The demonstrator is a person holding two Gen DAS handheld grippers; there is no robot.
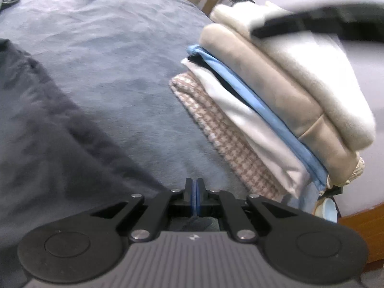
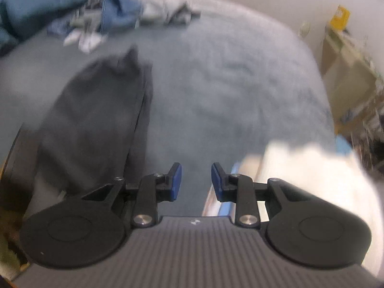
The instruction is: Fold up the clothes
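Two tools over grey bedding: left tool pressed together, right tool spread.

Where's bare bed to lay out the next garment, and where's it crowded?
Free: the wide strip of grey-blue bedcover between the dark grey garment and the folded stack; it runs up the bed, and from the right wrist view it reaches the right edge. Crowded: the stack's side, and the far end, where the unfolded clothes lie.
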